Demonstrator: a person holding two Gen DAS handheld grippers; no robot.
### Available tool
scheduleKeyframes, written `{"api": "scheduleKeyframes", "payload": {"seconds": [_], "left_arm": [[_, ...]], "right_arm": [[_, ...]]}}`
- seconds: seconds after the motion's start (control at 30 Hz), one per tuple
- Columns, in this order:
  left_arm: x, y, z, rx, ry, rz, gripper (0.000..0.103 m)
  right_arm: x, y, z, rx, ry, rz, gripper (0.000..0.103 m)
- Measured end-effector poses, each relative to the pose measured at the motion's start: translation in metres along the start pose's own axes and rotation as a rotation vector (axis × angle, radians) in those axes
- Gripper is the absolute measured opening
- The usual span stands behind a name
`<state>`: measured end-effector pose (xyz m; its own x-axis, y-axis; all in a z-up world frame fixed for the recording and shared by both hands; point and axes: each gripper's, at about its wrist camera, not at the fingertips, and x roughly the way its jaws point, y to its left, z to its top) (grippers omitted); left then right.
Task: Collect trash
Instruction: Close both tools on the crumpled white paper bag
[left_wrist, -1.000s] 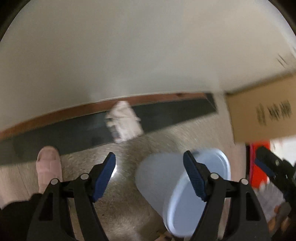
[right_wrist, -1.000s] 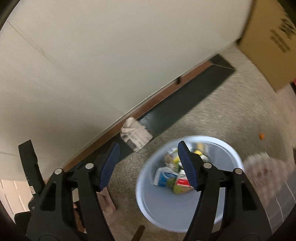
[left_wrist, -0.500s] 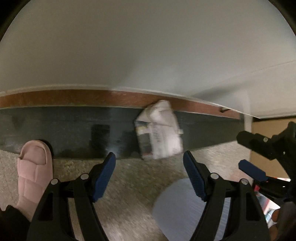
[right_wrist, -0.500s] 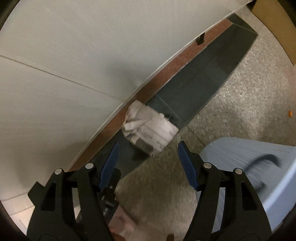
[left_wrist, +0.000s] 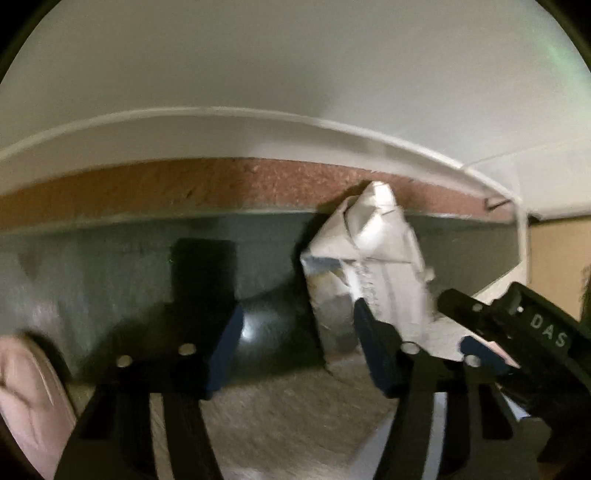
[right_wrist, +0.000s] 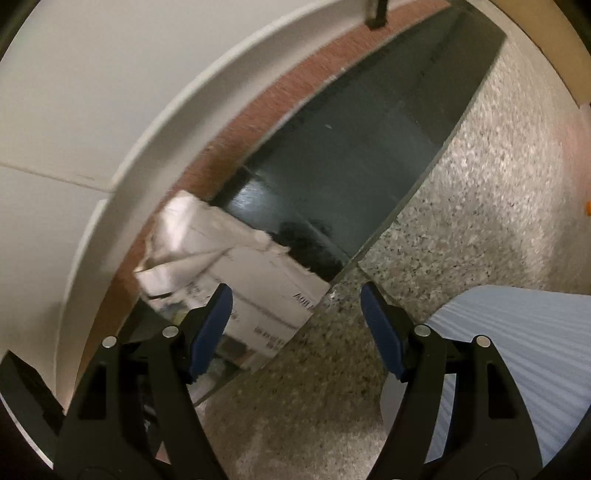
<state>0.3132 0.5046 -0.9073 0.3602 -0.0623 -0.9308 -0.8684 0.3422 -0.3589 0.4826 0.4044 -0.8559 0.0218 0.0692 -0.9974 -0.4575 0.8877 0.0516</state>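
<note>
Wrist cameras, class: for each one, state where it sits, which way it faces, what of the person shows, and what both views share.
Left wrist: on the left gripper, facing steeply down at the baseboard; jaws closing, nothing between; a pink slipper shows.
Right wrist: on the right gripper, facing straight down at the floor and blue bin; jaws opening, empty.
Shared: the crumpled white carton.

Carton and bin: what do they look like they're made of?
Carton: looks like white printed paperboard, matte; it is crushed into sharp creases, with a torn, fibrous edge and dark lettering on its side. Bin: probably pale blue plastic with a dull sheen; its wall shows even, moulded-looking ribs, though blur leaves this uncertain.
</note>
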Motion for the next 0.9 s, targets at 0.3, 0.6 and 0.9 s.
{"api": "scheduleKeyframes", "payload": {"seconds": [0.3,0.6,0.9], "left_arm": [[0.017,-0.035,0.012,0.231,-0.052,0.044,0.055],[0.022,-0.043,0.014,0.325,-0.099,0.057,0.030],[0.030,-0.047,0.012,0.317,-0.098,0.045,0.017]], "right_arm": [[0.027,-0.013,0.001,0.116,0.017,0.051,0.071],[0.047,-0.015,0.013,0.159,0.018,0.053,0.072],[0.048,-0.007,0.017,0.093,0.027,0.059,0.047]]}}
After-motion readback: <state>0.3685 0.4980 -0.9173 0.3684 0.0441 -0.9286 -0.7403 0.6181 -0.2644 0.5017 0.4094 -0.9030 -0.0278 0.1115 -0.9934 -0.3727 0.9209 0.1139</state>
